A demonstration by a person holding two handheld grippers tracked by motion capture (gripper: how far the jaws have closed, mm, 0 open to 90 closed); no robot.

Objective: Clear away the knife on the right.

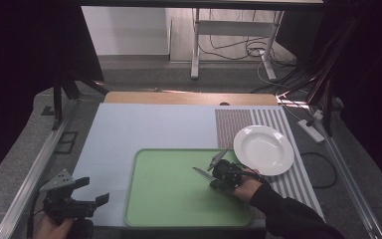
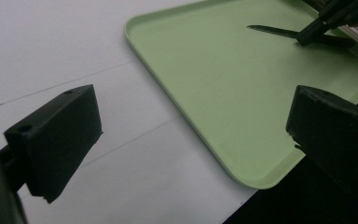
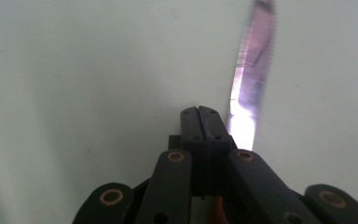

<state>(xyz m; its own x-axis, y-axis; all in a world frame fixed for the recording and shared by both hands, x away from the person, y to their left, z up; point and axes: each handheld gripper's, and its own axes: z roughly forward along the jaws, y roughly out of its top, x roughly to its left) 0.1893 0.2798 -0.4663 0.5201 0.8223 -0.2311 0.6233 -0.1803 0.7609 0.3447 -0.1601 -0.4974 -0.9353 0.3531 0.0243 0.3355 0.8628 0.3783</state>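
A table knife (image 1: 201, 173) lies on the green tray (image 1: 169, 199), blade pointing left. My right gripper (image 1: 211, 177) is low over the tray at the knife's handle end. In the right gripper view its jaws (image 3: 199, 112) are pressed together with no gap, and the shiny blade (image 3: 249, 88) runs out from beside the right jaw. I cannot tell whether the knife is gripped. My left gripper (image 1: 95, 190) hovers near the table's front left corner, open, with nothing between its jaws. In the left gripper view (image 2: 196, 112) the tray (image 2: 214, 93) and knife (image 2: 272, 31) lie farther off.
A white plate (image 1: 263, 149) rests on a striped mat (image 1: 234, 122) right of the tray, close to my right hand. The pale blue table surface (image 1: 144, 124) stretches behind and left of the tray. Metal rails run along both table sides.
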